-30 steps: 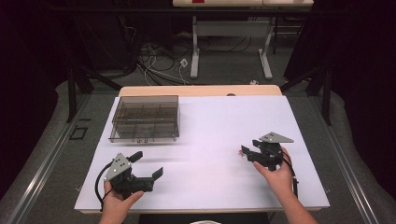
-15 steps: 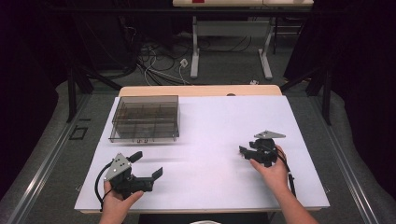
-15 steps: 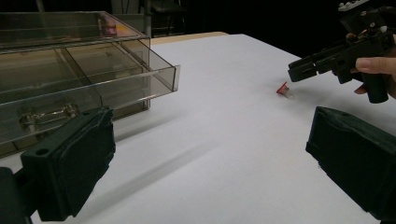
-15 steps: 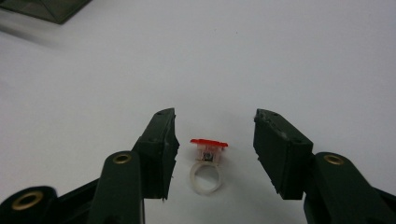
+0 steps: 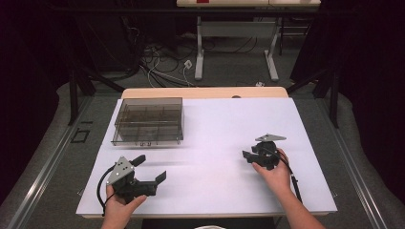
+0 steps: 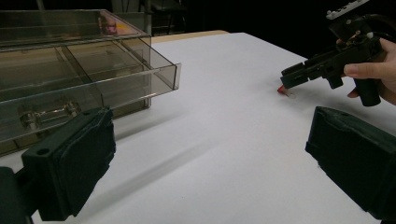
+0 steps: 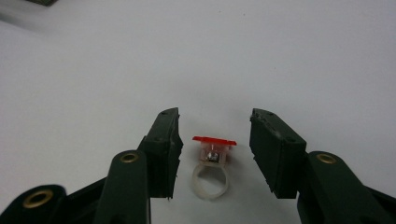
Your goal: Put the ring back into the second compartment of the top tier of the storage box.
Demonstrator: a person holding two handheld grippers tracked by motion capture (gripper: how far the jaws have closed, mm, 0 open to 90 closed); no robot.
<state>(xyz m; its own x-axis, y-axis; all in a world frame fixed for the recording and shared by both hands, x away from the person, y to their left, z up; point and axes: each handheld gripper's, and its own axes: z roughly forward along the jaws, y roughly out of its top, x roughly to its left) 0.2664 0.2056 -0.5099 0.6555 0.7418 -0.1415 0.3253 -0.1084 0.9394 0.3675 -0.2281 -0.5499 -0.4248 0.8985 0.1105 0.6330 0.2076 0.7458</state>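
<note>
Ring [image 7: 210, 175] with a red top lies flat on the white table [image 5: 215, 143], right of centre, between the jaws of the right gripper [image 7: 214, 151]. Those jaws have just been closing and stand narrow on either side of it, each pad a little clear of it, so the gripper seems set low and straddling it for a pinch. Left gripper [image 5: 148, 169] waits at the near left, jaws wide and holding nothing, probably kept back until it is needed. Far left stands a smoky clear box [image 5: 149, 121], lid down, its divided compartments apparently bare.
</note>
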